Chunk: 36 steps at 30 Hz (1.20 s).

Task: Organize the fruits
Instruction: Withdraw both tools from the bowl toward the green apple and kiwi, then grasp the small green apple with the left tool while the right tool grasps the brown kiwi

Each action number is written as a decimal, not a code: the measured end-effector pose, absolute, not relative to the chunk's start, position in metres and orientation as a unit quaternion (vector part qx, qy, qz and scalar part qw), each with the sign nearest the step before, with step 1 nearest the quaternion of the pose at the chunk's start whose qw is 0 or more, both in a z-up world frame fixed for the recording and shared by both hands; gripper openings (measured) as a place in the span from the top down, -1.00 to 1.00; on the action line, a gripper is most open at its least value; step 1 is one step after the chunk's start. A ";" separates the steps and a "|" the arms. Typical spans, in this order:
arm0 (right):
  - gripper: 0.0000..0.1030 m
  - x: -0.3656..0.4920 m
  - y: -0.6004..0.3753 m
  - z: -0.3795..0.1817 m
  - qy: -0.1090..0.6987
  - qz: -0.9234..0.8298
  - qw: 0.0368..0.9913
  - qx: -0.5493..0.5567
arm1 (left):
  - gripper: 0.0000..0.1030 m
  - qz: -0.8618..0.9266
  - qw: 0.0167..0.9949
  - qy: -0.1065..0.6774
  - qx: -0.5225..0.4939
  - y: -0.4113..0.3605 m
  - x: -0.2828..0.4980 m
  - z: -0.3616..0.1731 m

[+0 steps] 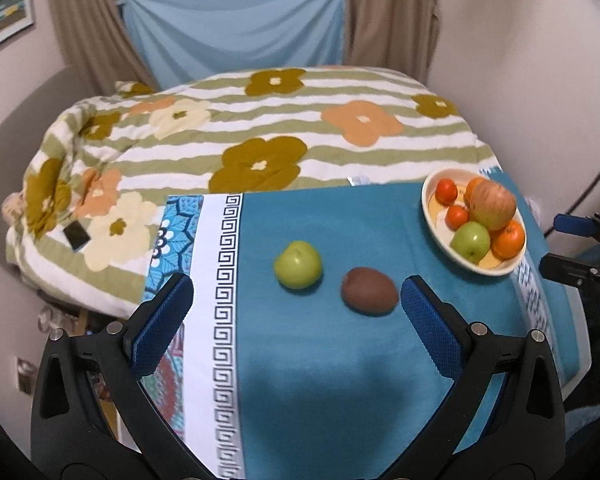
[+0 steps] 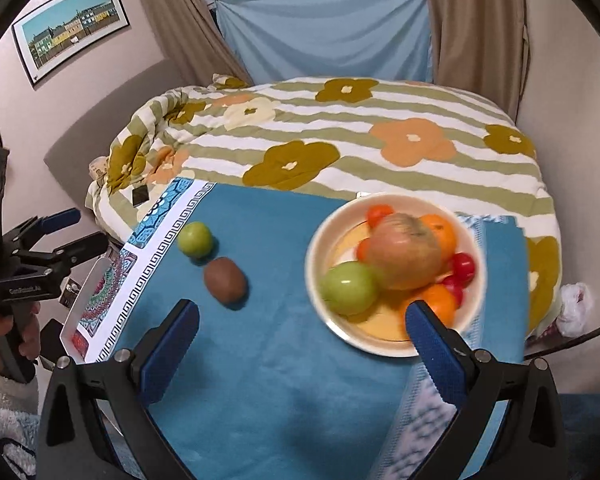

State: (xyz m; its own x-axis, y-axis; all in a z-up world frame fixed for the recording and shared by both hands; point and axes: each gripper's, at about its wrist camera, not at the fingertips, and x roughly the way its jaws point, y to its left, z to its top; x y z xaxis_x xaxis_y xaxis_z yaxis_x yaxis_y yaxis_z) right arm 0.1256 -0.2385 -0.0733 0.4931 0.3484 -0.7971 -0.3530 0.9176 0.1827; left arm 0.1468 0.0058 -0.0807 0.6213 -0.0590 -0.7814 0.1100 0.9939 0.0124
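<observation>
A small green fruit (image 1: 298, 265) and a brown kiwi (image 1: 370, 291) lie side by side on the teal cloth (image 1: 340, 360). A cream bowl (image 1: 434, 216) at the far right holds a large apple (image 1: 493, 205), a green apple (image 1: 471, 241), oranges and small red fruits. My left gripper (image 1: 296, 300) is open and empty, hovering just short of the two loose fruits. My right gripper (image 2: 302, 322) is open and empty, in front of the bowl (image 2: 320, 240); the kiwi (image 2: 225, 280) and green fruit (image 2: 195, 239) lie to its left.
A bed with a flowered quilt (image 1: 260, 128) lies behind the table. A patterned white-bordered cloth edge (image 1: 216, 280) runs along the table's left. A dark phone-like object (image 1: 76, 235) lies on the quilt. The left gripper (image 2: 56, 236) shows at the right wrist view's left edge.
</observation>
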 end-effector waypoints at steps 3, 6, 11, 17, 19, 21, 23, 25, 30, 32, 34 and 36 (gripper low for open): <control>-1.00 0.127 -0.215 -0.084 0.468 0.194 0.862 -0.002 | -1.00 -0.075 0.892 0.442 0.050 0.017 0.159 -0.091; -1.00 0.128 -0.194 -0.099 0.478 0.185 0.859 0.012 | -1.00 -0.109 0.884 0.450 0.063 0.027 0.173 -0.105; -1.00 0.129 -0.166 -0.120 0.493 0.164 0.854 0.018 | -1.00 -0.163 0.867 0.464 0.083 0.035 0.196 -0.132; -1.00 0.133 -0.144 -0.151 0.510 0.134 0.849 0.035 | -1.00 -0.215 0.846 0.477 0.105 0.031 0.222 -0.167; -1.00 0.134 -0.139 -0.160 0.509 0.126 0.851 0.034 | -0.99 -0.229 0.841 0.478 0.111 0.029 0.227 -0.179; -1.00 0.135 -0.135 -0.167 0.510 0.120 0.851 0.030 | -0.93 -0.237 0.835 0.482 0.118 0.025 0.234 -0.190; -0.99 0.137 -0.132 -0.172 0.512 0.115 0.851 0.027 | -0.81 -0.245 0.831 0.485 0.121 0.022 0.242 -0.200; -0.99 0.140 -0.129 -0.176 0.510 0.113 0.852 0.025 | -0.74 -0.253 0.825 0.490 0.120 0.021 0.248 -0.209; -0.79 0.147 -0.119 -0.186 0.511 0.112 0.852 0.012 | -0.37 -0.269 0.813 0.500 0.124 0.018 0.255 -0.222; -0.69 0.150 -0.116 -0.189 0.511 0.112 0.852 0.008 | -0.17 -0.289 0.807 0.502 0.117 0.019 0.255 -0.223; -0.68 0.152 -0.114 -0.191 0.511 0.110 0.852 0.007 | -0.14 -0.293 0.806 0.499 0.126 0.017 0.252 -0.223; -0.64 0.153 -0.112 -0.192 0.510 0.109 0.853 0.006 | -0.14 -0.293 0.806 0.495 0.139 0.016 0.249 -0.222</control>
State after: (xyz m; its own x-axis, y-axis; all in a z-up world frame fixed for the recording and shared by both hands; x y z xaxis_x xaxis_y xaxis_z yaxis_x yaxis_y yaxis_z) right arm 0.1534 -0.1125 -0.1915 0.4558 0.1931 -0.8689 -0.1800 0.9760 0.1224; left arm 0.2494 0.0157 -0.2221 0.3384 -0.3345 -0.8795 0.6099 0.7898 -0.0657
